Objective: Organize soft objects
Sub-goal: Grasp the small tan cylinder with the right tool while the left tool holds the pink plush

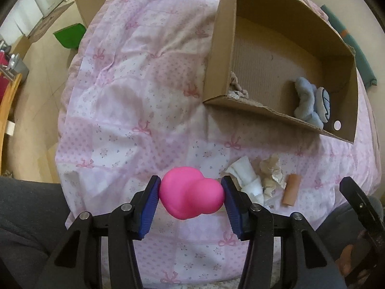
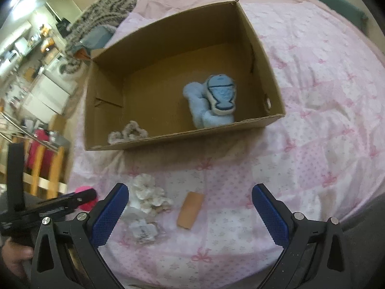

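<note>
Item: pink squishy toy (image 1: pixel 191 192), clamped between your left gripper (image 1: pixel 191 201) pads, held above the pink quilt (image 1: pixel 134 91). Destination: cardboard box (image 1: pixel 220 48), already holding a blue plush (image 1: pixel 310 101). Carry it over the near wall before you release; keep the squeeze light, it likely deforms. Right gripper (image 2: pixel 190 213): jaws wide apart, empty, above a tan roll (image 2: pixel 190 209).

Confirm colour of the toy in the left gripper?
Bright pink toy, clearest in the left wrist view.
</note>
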